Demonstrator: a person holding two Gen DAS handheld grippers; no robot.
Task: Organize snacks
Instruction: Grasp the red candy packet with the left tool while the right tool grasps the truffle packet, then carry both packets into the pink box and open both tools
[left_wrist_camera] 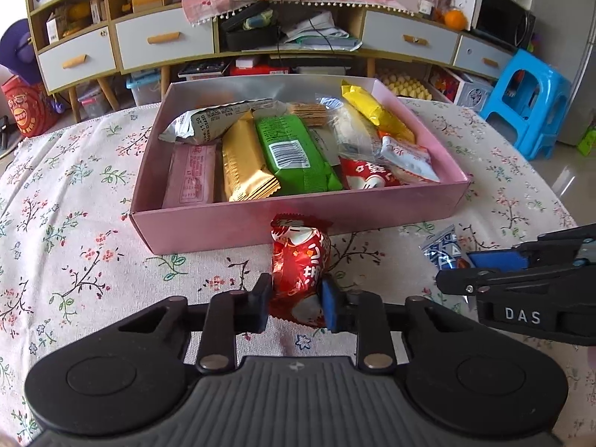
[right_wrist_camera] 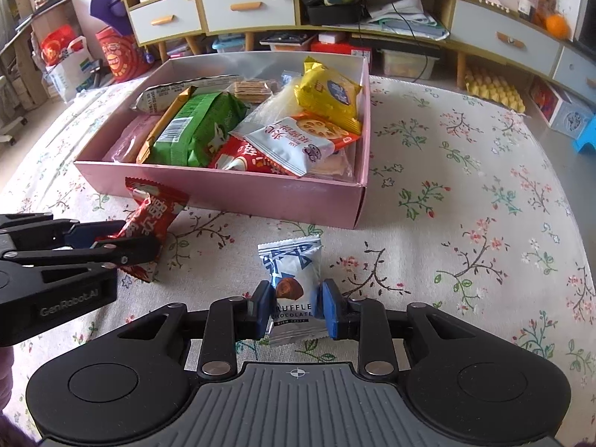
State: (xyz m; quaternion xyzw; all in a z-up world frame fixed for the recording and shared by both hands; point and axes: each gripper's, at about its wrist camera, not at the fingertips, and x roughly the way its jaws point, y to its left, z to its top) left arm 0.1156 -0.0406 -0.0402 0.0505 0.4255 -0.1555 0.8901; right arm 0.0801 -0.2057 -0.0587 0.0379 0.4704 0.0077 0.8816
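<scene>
The pink box [right_wrist_camera: 238, 193] is sitting packed with snacks — its near wall is blocking the way ahead; floral tablecloth [right_wrist_camera: 465, 186] is lying open rightward.

Both cameras sit low over the table [left_wrist_camera: 74, 193], each looking forward along its own tool toward the pink box [left_wrist_camera: 298, 219] and the cabinet [left_wrist_camera: 167, 43] behind. The left view faces the box's near wall squarely and closely; the right view stands further right and angles leftward. Each catches the other tool at its edge.

Snack packets [left_wrist_camera: 294, 268] before box [left_wrist_camera: 298, 219]
</scene>
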